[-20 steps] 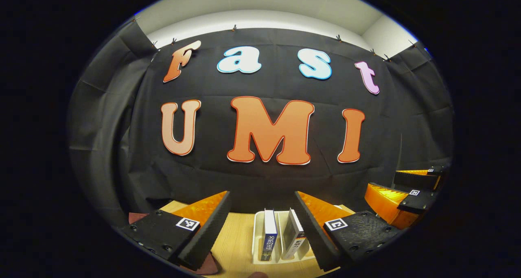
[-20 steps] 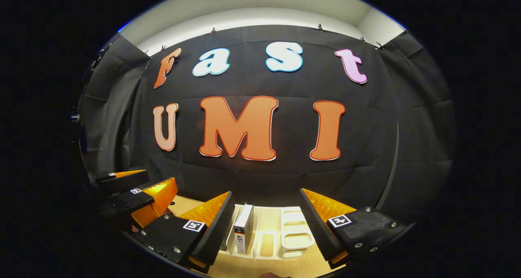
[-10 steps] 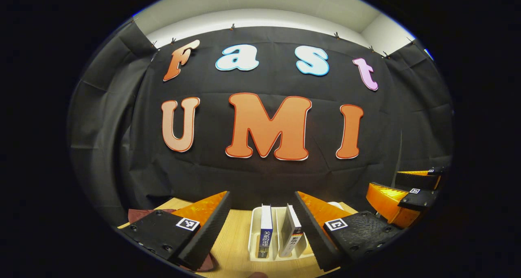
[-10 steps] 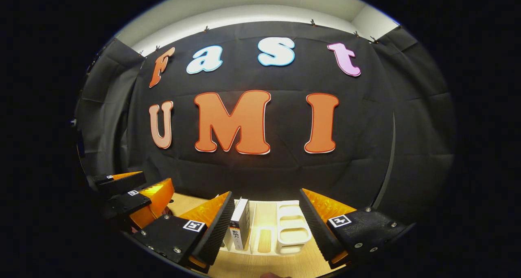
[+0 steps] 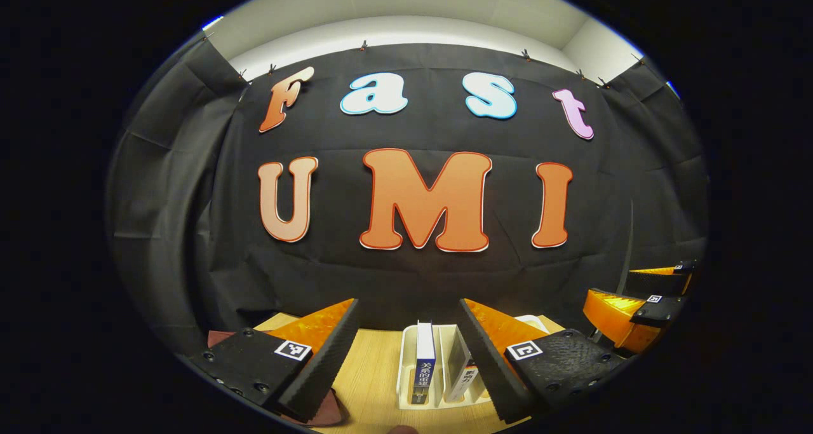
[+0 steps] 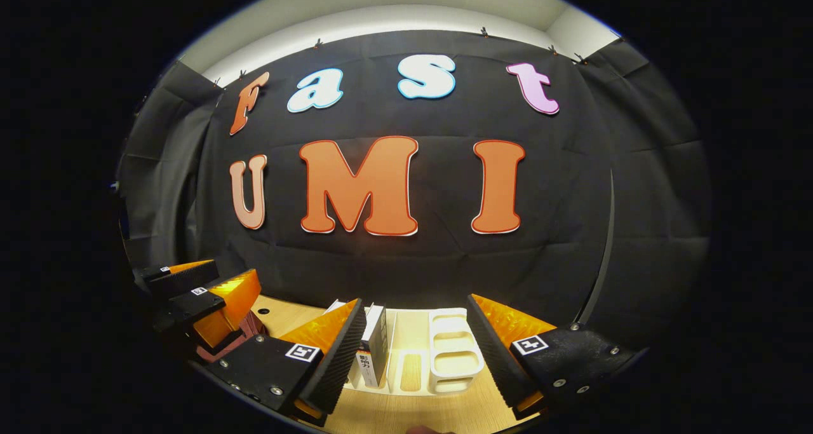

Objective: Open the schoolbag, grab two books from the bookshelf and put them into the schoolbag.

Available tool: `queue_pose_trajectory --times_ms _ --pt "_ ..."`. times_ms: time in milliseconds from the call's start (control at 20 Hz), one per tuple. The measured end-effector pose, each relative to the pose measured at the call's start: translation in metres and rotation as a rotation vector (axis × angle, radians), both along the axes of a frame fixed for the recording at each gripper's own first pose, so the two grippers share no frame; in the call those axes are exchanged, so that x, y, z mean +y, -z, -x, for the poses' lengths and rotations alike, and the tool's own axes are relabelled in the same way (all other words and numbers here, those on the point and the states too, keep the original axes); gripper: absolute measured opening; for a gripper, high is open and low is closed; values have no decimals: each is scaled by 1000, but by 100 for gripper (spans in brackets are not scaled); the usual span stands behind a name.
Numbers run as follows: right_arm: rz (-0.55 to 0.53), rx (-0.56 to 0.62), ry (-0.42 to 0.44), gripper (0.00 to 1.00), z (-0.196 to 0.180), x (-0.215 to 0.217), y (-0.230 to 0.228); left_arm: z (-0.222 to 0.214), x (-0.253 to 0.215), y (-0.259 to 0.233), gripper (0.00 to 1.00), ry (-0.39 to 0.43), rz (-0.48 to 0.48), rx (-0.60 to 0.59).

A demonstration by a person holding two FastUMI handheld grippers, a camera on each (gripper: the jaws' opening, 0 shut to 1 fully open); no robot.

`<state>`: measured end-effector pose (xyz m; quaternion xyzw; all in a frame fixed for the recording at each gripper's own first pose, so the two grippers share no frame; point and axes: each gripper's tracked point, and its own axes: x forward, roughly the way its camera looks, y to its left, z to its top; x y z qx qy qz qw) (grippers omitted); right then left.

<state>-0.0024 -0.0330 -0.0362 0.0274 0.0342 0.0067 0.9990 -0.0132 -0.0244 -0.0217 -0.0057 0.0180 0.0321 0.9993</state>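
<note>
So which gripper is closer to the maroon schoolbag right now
Left. The left gripper hangs just beside the schoolbag, which lies under its finger; the right gripper faces the bookshelf, farther off.

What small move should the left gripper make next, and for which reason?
Probably lower the left gripper toward the dark red schoolbag near its left finger. Both grippers are open and hold nothing, and the two books stand in the white bookshelf.

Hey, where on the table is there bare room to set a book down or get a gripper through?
Bare wood lies between the dark red schoolbag and the white bookshelf, and in front of the shelf. The shelf's right-hand slots stand empty. It is crowded at its left slots, where the blue-spined book and the second book stand close together.
</note>
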Motion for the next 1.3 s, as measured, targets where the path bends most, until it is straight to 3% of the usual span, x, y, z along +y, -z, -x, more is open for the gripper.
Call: queue_pose_trajectory --times_ms 750,1000,1300 --pt "18 -12 -80 94 -11 20 1 -1 24 -12 98 -67 -69 -23" --pt "11 15 -96 94 -11 20 13 4 51 18 96 -137 -130 64" --pt "-2 60 -98 94 -12 9 33 15 89 76 95 -199 -273 209"
